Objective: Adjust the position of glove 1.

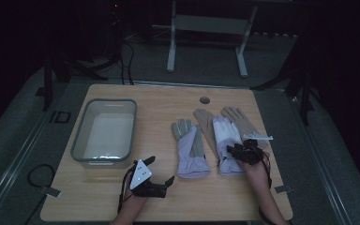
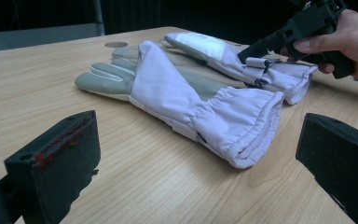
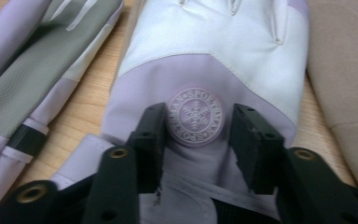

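While the right gripper [image 3: 196, 140] presses on the lilac glove [image 1: 228, 145] lying over two tan gloves [image 1: 236, 119] at the table's [image 1: 168, 201] right, its jaws, narrowly parted, straddle the snowflake badge [image 3: 195, 115] and bunch the fabric without yet clamping it. A shallow pinch could slip off, or lifting could drag the tan gloves along. With jaws spread wide, the left gripper [image 1: 151, 183] waits near the grey-palmed glove [image 1: 191, 150] beside the bin [image 1: 105, 133]; the dim light obscures the room beyond.
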